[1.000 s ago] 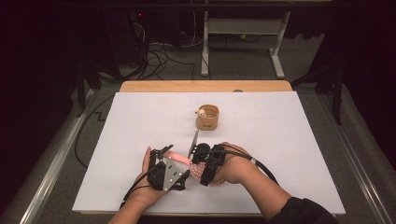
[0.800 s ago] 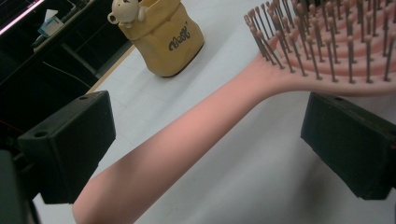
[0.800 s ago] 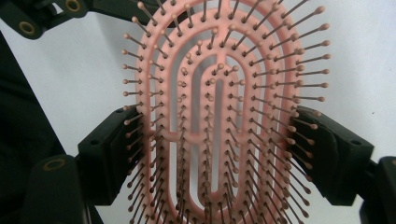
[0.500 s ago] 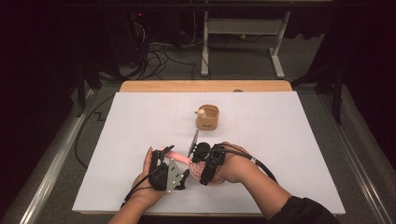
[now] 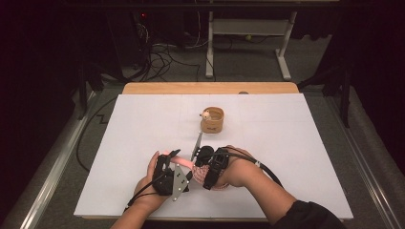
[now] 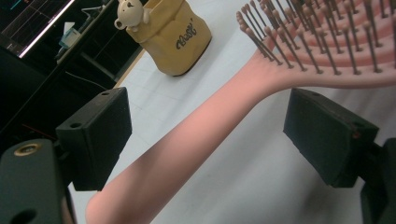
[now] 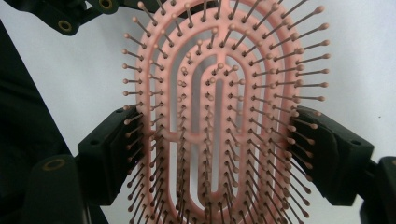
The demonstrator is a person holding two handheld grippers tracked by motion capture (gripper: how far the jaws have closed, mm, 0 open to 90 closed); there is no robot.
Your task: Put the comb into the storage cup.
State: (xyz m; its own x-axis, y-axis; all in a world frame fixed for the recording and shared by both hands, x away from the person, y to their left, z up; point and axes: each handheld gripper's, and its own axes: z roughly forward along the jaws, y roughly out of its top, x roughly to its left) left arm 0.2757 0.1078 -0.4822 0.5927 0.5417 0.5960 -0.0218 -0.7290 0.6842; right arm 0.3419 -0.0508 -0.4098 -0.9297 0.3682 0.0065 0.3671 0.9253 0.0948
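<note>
A pink hairbrush (image 7: 205, 93) is held above the white table, bristles toward the right gripper view's camera. My right gripper (image 7: 224, 149) is shut on the brush head, one pad against each long edge. The brush's handle (image 6: 196, 130) runs between the jaws of my left gripper (image 6: 205, 126). Those jaws have just been closing, and a gap still shows beside the far pad (image 6: 327, 135). In the high view both grippers meet near the table's front, left gripper (image 5: 167, 164) and right gripper (image 5: 206, 167), with the pink handle (image 5: 179, 160) between them.
A small tan fabric pouch (image 5: 212, 119) with a toy bear on its rim stands mid-table, beyond the hands; it also shows as the pouch (image 6: 170, 37). A thin grey strip (image 5: 197, 143) lies between pouch and hands. White table cover (image 5: 296, 143) extends to both sides.
Both hands stay where they were. The left gripper's jaws look slightly narrower around the brush handle than a second ago.
</note>
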